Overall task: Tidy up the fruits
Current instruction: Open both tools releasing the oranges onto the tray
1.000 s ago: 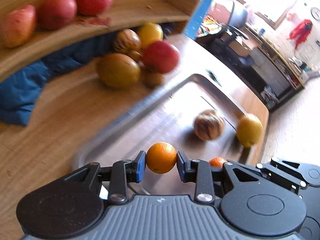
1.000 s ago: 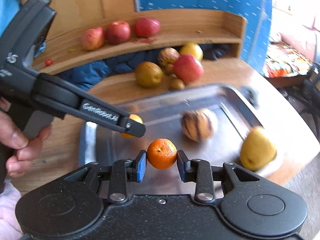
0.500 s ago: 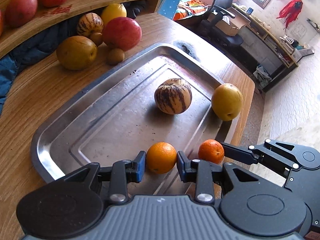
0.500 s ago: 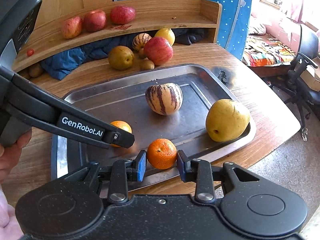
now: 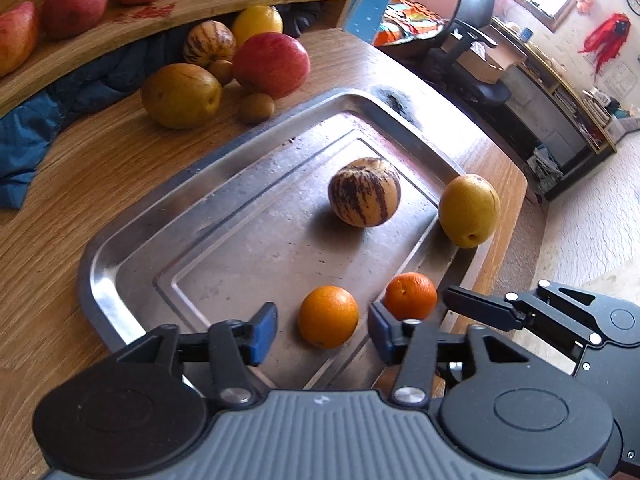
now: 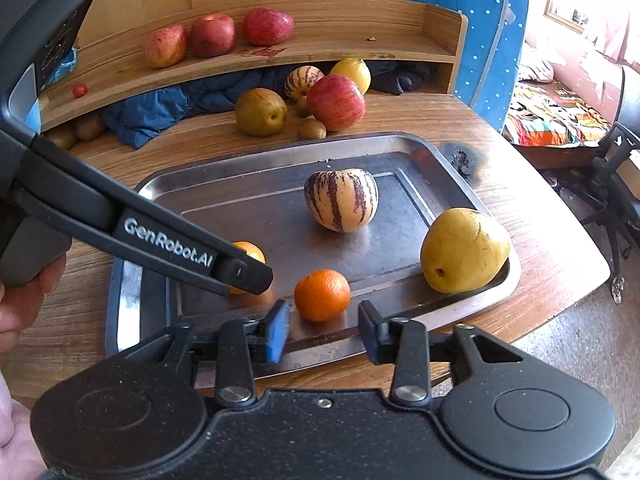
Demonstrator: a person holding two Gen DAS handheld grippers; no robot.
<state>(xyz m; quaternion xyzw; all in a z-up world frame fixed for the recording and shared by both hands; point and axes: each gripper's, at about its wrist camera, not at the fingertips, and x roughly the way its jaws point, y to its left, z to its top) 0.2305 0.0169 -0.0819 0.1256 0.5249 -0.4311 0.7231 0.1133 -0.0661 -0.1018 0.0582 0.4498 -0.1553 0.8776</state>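
A steel tray (image 5: 120, 240) (image 6: 400, 140) lies on the wooden table. An orange (image 5: 328, 316) rests on the tray's near part, between the spread blue pads of my left gripper (image 5: 322, 334), which is open and not touching it. Beside it sits a darker mandarin (image 5: 411, 296) (image 6: 322, 295), just ahead of my open right gripper (image 6: 323, 332). In the right wrist view the left gripper's finger half hides the orange (image 6: 248, 252). A striped melon (image 5: 364, 192) (image 6: 341, 200) stands mid-tray, and a yellow pear (image 5: 468, 210) (image 6: 464, 250) leans on the right rim.
Behind the tray lie a brown pear (image 6: 260, 112), a red apple (image 6: 335, 102), another striped melon (image 6: 302, 80), a lemon (image 6: 352, 74) and small kiwis. Three red apples (image 6: 212, 34) sit on a curved wooden shelf. Blue cloth (image 6: 160, 108) lies under it. The table edge drops off at right.
Both grippers have opened and let go of their fruit. The orange and the mandarin now rest on the tray's near part, and both grippers have drawn back slightly.
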